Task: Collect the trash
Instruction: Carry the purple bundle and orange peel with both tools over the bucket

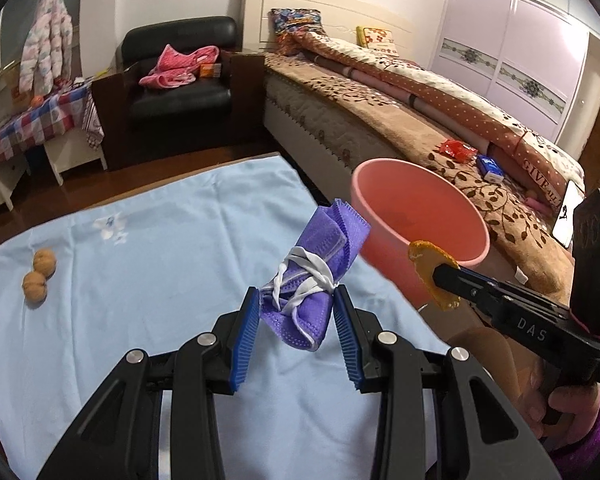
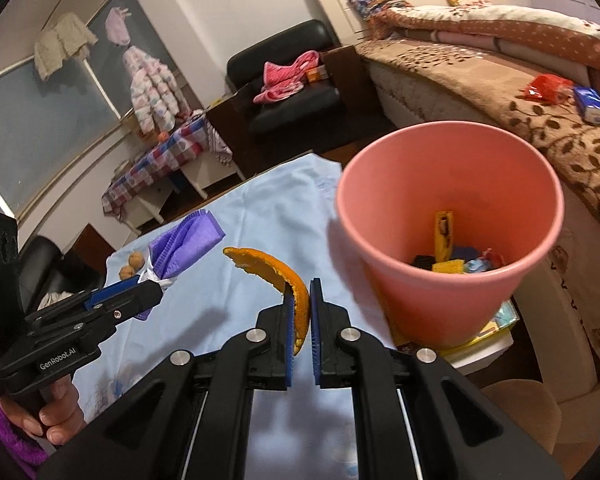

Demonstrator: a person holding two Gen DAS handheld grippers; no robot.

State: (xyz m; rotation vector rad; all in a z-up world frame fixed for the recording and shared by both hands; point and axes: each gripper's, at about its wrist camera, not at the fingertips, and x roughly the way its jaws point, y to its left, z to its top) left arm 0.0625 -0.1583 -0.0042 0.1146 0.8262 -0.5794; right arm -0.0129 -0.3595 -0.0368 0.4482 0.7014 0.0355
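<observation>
My left gripper's fingers (image 1: 247,336) clamp the rolled purple mask (image 1: 312,280); my right gripper (image 2: 300,312) pinches an orange peel (image 2: 276,272). Both hang above the blue cloth (image 1: 140,240), near the pink bin (image 2: 452,248) at its far-right corner, presumably for dropping.

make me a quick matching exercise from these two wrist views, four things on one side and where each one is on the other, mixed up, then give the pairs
Things:
1. purple face mask
2. orange peel
3. two walnuts
4. red wrapper

Places:
A. lying on the blue cloth
B. clamped in the right gripper
C. on the bed
D. held in the left gripper

Pairs: 1-D, 2-B, 3-A, 4-C
</observation>
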